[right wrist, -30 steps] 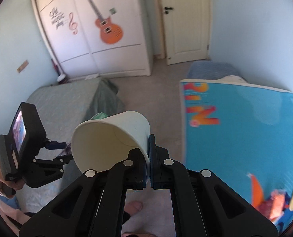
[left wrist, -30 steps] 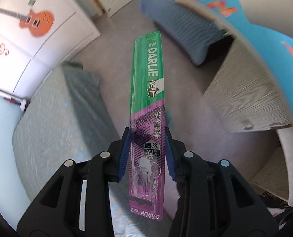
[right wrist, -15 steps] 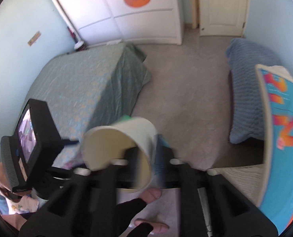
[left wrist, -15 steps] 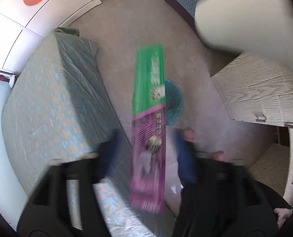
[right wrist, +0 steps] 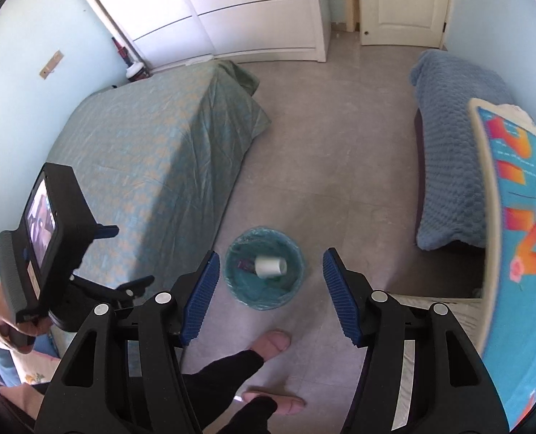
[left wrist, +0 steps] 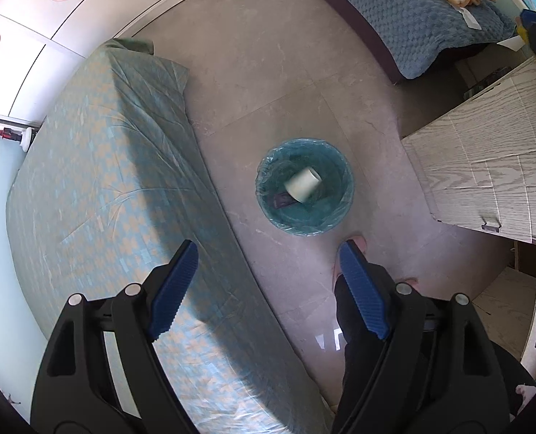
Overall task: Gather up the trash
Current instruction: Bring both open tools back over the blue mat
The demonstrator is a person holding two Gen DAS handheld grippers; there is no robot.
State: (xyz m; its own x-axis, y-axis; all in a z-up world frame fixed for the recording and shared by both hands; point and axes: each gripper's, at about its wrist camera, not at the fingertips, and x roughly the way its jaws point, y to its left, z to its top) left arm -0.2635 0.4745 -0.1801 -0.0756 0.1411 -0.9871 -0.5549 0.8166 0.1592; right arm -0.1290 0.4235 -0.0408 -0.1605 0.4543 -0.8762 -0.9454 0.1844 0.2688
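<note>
The left gripper (left wrist: pixel 268 289) and the right gripper (right wrist: pixel 271 298) had just been opening and hung spread apart with nothing between their jaws. Just above each gripper in the frame stood the bin (left wrist: pixel 335 217) on the floor (left wrist: pixel 268 72), beside the bed (left wrist: pixel 105 199). The cup (left wrist: pixel 302 184) lay on its side inside the bin, next to a purple packet (left wrist: pixel 282 201).

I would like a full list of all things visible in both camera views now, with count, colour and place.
trash bin: one, teal, bag-lined, on the floor
paper cup: one, white, on its side in the bin
package: one, purple, in the bin, partly under the cup
bed: one, green-blue cover, beside the bin
wardrobe: one, white, guitar picture
door: one, cream, shut
blanket: one, blue
left tool: open, empty
right tool: open, empty
</note>
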